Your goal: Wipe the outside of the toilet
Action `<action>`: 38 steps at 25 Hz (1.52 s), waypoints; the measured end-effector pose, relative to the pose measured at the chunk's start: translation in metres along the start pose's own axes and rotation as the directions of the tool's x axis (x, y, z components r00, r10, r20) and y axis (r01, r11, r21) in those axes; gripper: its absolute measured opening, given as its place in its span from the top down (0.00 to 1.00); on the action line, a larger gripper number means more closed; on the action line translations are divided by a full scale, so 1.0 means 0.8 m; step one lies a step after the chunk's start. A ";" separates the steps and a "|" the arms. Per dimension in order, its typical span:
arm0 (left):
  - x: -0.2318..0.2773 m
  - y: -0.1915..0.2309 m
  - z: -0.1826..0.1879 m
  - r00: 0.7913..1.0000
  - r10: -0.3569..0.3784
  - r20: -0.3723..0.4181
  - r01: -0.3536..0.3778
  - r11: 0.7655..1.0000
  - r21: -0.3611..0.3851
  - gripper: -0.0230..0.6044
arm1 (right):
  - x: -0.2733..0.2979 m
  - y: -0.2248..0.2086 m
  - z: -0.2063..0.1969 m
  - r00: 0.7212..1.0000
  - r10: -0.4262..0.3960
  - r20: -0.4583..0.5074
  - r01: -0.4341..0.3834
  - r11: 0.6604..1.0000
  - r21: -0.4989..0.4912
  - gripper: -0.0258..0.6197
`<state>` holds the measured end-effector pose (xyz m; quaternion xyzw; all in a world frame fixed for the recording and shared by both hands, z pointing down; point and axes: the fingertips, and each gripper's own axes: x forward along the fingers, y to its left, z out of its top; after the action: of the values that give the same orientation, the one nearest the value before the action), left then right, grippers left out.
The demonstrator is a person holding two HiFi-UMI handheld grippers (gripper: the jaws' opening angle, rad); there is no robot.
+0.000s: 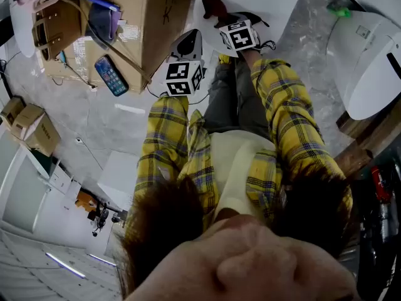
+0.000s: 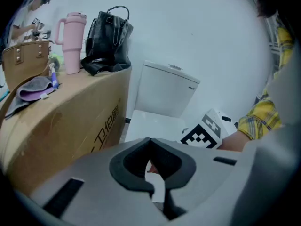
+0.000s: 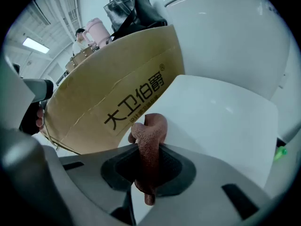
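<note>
Between the jaws of the right gripper (image 3: 149,159) a rust-brown cloth (image 3: 151,138) is pinched, jaws closed tight on it, one folded end standing up past the tips and a short tail hanging below. The left gripper (image 2: 151,147) has its jaws closed tip to tip with nothing gripped between them, as far as its own view shows, and sits just beside the right one in the head view. Just beyond the cloth lies the toilet's closed lid (image 3: 221,126), with the tank (image 3: 225,41) rising behind it. The cloth is held low over the lid's near edge, though I cannot tell whether it touches. No streak, wet patch or wiped band shows on the white surfaces, so I judge the wiping is at or near its start, with lid, tank and the sides of the bowl all left to do. With the lid down, the bowl's inside is hidden. Close against the toilet's side stands a large printed cardboard box (image 3: 108,93), its top shut so its contents cannot be seen. On top of it rest a lidded pink tumbler (image 2: 71,41), a black handbag (image 2: 107,39), a brown handbag (image 2: 23,62) and a purple cloth (image 2: 35,87). What the bags hold is not visible. A second toilet (image 1: 369,61) stands well apart at the right.
</note>
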<state>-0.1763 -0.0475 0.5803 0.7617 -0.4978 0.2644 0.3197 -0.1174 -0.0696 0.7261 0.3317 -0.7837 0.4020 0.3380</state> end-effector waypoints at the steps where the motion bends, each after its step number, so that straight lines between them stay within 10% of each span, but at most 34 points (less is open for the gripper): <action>1: 0.002 -0.004 0.001 1.000 -0.009 -0.002 0.009 1.000 0.008 0.95 | -0.007 -0.008 -0.005 1.000 -0.015 0.003 0.015 1.000 0.017 0.84; 26: 0.035 -0.076 0.012 0.984 -0.174 -0.041 0.178 0.974 0.138 0.95 | -0.161 -0.180 -0.136 0.924 -0.381 0.020 0.352 0.873 0.337 0.84; 38: 0.006 -0.022 0.001 0.997 -0.080 -0.010 0.080 0.994 0.068 0.95 | -0.121 -0.022 -0.032 0.973 -0.113 0.203 0.085 0.986 0.142 0.84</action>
<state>-0.1582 -0.0454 0.5792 0.7904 -0.4564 0.2710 0.3057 -0.0430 -0.0316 0.6678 0.4328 -0.7691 0.3983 0.2501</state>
